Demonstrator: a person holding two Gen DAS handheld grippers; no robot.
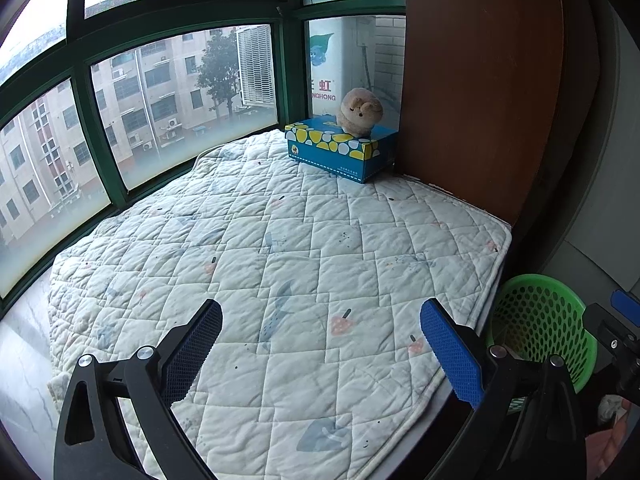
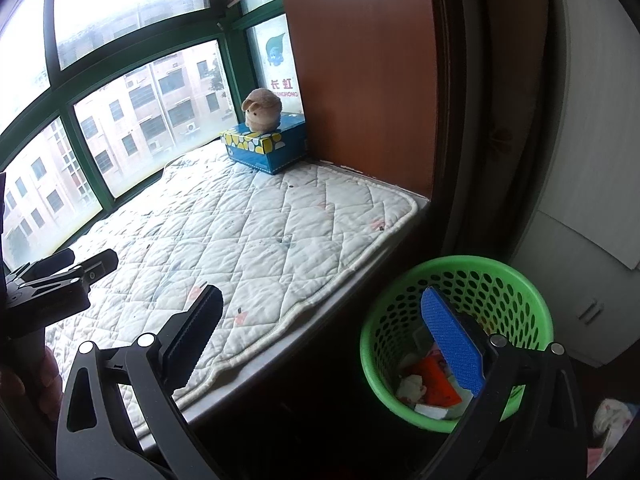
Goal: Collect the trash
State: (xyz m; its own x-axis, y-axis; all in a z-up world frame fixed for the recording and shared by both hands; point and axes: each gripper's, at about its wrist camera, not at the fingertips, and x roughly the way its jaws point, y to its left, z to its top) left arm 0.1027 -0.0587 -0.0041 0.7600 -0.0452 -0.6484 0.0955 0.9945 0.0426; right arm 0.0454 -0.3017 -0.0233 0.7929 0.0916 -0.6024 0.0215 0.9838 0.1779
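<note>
— While both grippers hang wide open with nothing between their fingers, where's the trash gone? I see none on the quilted pad [image 1: 280,240].

— Down in the green basket [image 2: 460,280], I'd say. Look through the right gripper [image 2: 326,336]: crumpled white scraps [image 2: 412,386] and something orange [image 2: 436,380] lie at the bottom. That basket stands on the floor just beside the pad's near right corner, below the ledge edge.

— So which hand is nearer it?

— The right one. Its blue pad [image 2: 452,344] sits over the basket's mouth, while its dark finger is above the pad's hem. The left gripper [image 1: 320,352] is over the quilt itself, with the basket [image 1: 540,320] off past its right finger.

— Anything left to pick up?

— Only a blue tissue box [image 1: 340,148] at the far corner against the wooden panel [image 1: 480,100], long side running along the window, with a plush toy [image 1: 360,112] on top — neither looks like rubbish to me. There's a pale bundle [image 2: 612,416] on the floor right of the basket; I can't tell what it is.

— Room to move?

— Plenty across the quilt. It's tighter on the right — panel, ledge edge and basket rim crowd together there.
</note>
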